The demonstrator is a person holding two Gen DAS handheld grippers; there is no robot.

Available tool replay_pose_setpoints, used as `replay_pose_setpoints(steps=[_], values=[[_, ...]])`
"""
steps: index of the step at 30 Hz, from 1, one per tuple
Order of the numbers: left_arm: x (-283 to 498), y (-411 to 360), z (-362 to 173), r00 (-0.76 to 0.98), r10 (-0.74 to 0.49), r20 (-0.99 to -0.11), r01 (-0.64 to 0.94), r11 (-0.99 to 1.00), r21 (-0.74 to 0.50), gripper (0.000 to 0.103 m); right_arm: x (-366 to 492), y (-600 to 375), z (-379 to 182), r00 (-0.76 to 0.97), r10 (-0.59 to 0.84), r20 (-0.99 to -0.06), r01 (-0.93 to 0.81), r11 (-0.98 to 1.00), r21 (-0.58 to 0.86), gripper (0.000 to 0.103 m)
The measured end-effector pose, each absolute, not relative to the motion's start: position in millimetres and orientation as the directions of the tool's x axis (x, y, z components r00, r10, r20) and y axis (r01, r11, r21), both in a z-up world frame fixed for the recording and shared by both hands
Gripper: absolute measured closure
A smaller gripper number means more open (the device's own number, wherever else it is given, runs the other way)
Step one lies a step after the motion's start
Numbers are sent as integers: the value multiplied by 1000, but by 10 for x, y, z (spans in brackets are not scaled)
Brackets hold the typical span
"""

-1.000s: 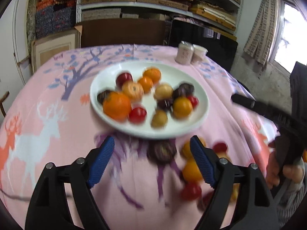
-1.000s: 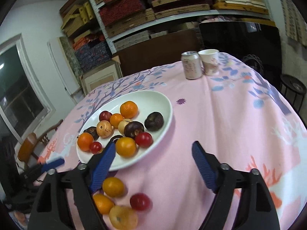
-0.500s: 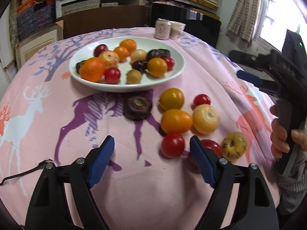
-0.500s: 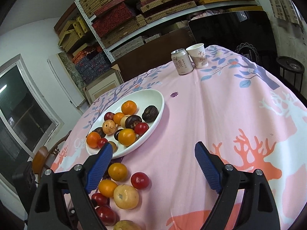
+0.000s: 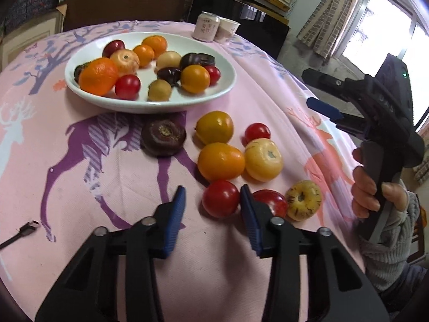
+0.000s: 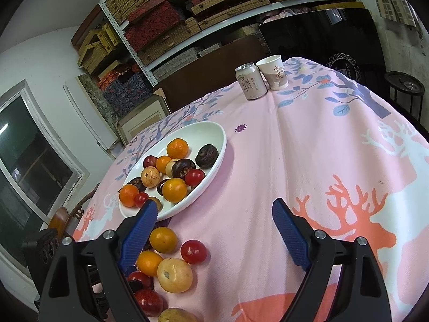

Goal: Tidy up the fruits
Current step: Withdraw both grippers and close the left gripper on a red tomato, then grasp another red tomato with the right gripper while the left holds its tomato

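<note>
— Fruit first: where is it, from the left wrist camera?

— Just ahead of the left gripper (image 5: 211, 197) lies a red tomato (image 5: 220, 198), between the two blue pads. The jaws are closing on it; the right-hand pad sits at its side, the left-hand pad is apart from it, so it is not yet pinched. Beyond the tips lie two orange fruits (image 5: 221, 161), a pale yellow fruit (image 5: 264, 159), a small red one (image 5: 256, 132) and a dark purple fruit (image 5: 163, 136). To the right of the tips sit a second red fruit (image 5: 270, 201) and a speckled yellow one (image 5: 303, 200). Farther ahead is the white plate (image 5: 228, 80), already holding more fruit.

— Anything there that the other camera misses?

— Yes: a cable end (image 5: 28, 226) on the pink tablecloth (image 5: 80, 187) off to the left, and far right the hand (image 5: 375, 187) gripping the handle of the right gripper (image 5: 321, 107).

— And the right wrist view?

— There the right gripper (image 6: 214, 222) stands spread wide over bare cloth, nothing between its pads. The loose fruit lies at and beneath its left finger, and the plate is ahead to the left. Far ahead stand a drink can (image 6: 250, 84) and a paper cup (image 6: 274, 73), touching. This view shows the shelves (image 6: 214, 13) of boxes more fully, and a wooden chair (image 6: 69, 214) at far left. The tomato between the other jaws I cannot pick out here.
</note>
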State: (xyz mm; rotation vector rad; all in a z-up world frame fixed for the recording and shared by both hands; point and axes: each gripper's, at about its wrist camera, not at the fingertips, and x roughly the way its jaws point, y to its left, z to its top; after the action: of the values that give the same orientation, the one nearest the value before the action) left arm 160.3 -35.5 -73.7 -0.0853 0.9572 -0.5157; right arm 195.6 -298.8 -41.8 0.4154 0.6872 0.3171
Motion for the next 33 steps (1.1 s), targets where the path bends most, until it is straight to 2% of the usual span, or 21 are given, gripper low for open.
replay_pose_setpoints(steps=[2, 10, 15, 20, 26, 33], values=[[1554, -404, -721, 470, -449, -760, 404, 875, -268, 74, 1959, -2985, -423, 729, 412, -547, -144, 873, 466, 15], [1467, -430, -689, 500, -410, -763, 397, 891, -220, 76, 1998, -2935, -461, 705, 420, -571, -153, 877, 456, 15], [1380, -263, -604, 590, -338, -734, 316, 933, -175, 76, 2016, -2712, -525, 648, 427, -631, -212, 897, 389, 15], [1422, -203, -623, 584, -334, -740, 296, 936, -189, 76, 2070, -2617, -632, 601, 406, -688, -218, 912, 347, 15], [1419, -195, -643, 577, -340, -743, 300, 934, -195, 76, 2138, -2543, -762, 552, 356, -754, -207, 935, 290, 15], [1433, -194, -654, 577, -338, -744, 298, 935, -194, 76, 2156, -2823, -692, 645, 192, -739, -49, 976, 210, 15]])
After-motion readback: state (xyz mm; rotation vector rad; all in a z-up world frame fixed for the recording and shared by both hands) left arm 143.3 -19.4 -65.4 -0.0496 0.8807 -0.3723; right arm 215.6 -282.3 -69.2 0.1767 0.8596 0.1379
